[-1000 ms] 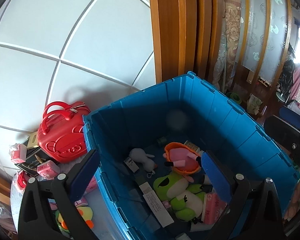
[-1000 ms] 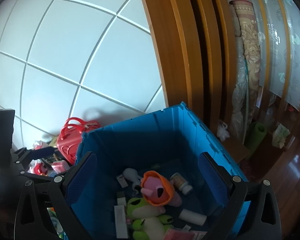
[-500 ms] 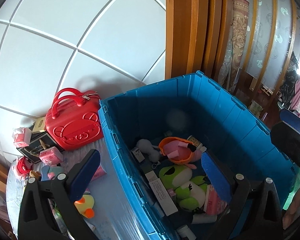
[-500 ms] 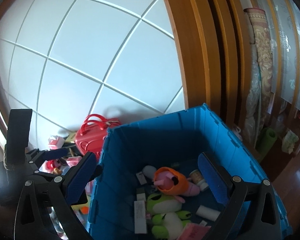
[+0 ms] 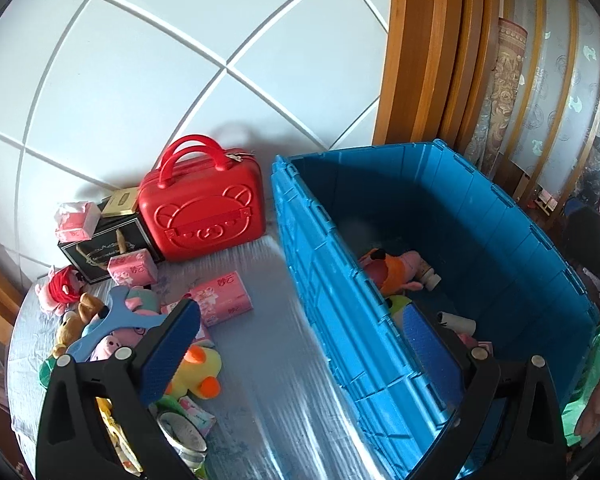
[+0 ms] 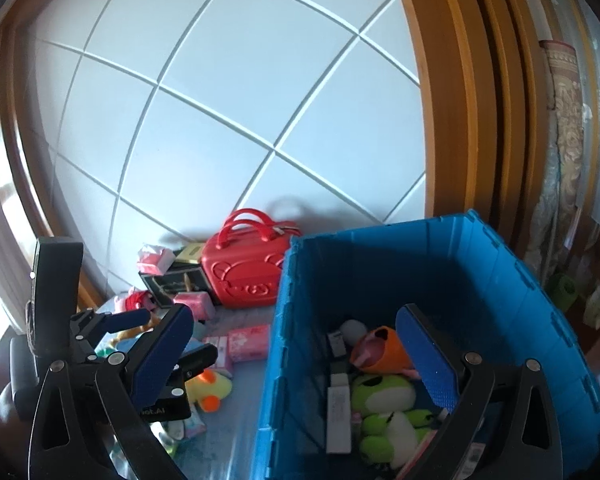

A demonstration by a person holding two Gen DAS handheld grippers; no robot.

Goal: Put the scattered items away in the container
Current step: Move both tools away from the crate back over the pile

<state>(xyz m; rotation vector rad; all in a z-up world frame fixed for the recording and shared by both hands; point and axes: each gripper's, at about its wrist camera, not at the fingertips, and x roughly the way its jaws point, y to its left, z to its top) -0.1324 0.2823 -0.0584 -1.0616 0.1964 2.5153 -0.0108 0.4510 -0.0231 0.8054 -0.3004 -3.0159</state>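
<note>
Left gripper (image 5: 300,344) hangs with fingers spread wide and nothing between them, straddling the near wall of the blue bin (image 5: 340,312). Just beyond its left finger lie a yellow duck (image 5: 194,372) and a pink tissue pack (image 5: 222,298); farther ahead stands a red case (image 5: 204,210).

Right gripper (image 6: 300,364) is spread wide too, empty, above the bin's (image 6: 500,280) left wall. By its right finger, inside the bin, lie a green frog (image 6: 384,404) and an orange toy (image 6: 380,350).

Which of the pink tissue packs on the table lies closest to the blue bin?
The flat pink tissue pack in the open middle of the table; the other pink packs sit farther left, by the black box and red case.
</note>
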